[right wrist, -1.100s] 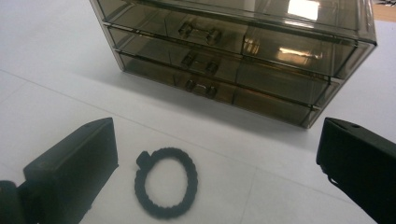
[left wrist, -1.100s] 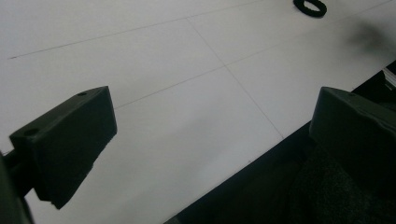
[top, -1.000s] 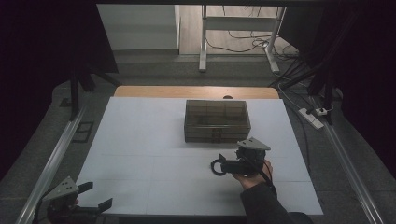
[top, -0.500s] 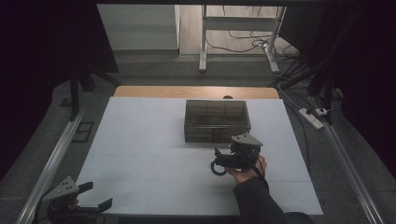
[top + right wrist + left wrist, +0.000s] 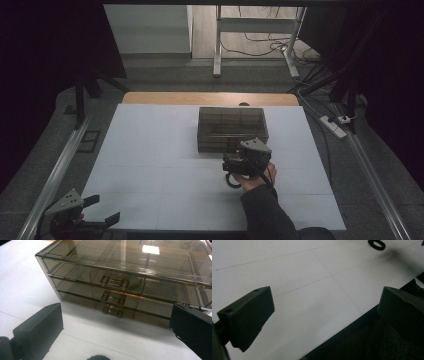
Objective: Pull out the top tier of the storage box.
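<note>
Smoky brown clear drawer box (image 5: 125, 277), white table (image 5: 150, 150), black ring (image 5: 376, 244)

Right gripper (image 5: 235, 159): black body, grey three-cornered top plate, black cable; dark sleeve (image 5: 262, 210) at bottom centre. Left gripper (image 5: 102, 210), lower left: identical, blocky black jaws.

A lab-style recording rig, not a home

Black curtains (image 5: 60, 45) walled in a white-covered table (image 5: 150, 150) flanked by metal rails (image 5: 55, 170); beyond the open jaws stood a bare frame (image 5: 250, 30), loose cables (image 5: 260, 47) and a power strip (image 5: 334, 125) on the floor
</note>
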Tool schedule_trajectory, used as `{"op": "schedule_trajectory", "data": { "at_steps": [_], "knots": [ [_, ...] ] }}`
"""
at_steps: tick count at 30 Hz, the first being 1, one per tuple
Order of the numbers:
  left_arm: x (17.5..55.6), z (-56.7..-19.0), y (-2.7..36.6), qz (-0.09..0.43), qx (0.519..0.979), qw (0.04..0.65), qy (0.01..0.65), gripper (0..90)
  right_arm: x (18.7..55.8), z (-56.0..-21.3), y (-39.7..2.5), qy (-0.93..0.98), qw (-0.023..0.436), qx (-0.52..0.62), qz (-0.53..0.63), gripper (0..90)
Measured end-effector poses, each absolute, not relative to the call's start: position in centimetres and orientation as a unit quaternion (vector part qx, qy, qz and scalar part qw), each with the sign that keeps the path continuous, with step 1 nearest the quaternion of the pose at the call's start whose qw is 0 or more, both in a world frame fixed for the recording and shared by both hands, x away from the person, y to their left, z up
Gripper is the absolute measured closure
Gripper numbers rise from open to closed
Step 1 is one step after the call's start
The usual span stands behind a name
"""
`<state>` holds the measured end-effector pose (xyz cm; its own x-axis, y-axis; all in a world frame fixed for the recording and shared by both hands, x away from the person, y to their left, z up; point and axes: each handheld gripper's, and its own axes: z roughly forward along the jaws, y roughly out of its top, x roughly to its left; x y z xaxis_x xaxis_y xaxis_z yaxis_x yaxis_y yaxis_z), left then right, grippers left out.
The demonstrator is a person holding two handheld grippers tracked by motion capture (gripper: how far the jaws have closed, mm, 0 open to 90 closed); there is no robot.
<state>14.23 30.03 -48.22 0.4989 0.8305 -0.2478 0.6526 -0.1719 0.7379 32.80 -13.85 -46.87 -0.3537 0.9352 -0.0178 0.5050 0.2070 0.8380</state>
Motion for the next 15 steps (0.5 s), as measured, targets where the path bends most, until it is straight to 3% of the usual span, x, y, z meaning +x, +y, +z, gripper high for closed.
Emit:
{"op": "schedule_trajectory", "data": {
  "at_steps": [15],
  "knots": [
    [14.3, -48.3, 30.2, 0.102, 0.756, 0.421, 0.491, 0.0, 34.0, -47.7, -12.5, 0.712, 0.298, 0.512, 0.377, 0.0]
  ]
}}
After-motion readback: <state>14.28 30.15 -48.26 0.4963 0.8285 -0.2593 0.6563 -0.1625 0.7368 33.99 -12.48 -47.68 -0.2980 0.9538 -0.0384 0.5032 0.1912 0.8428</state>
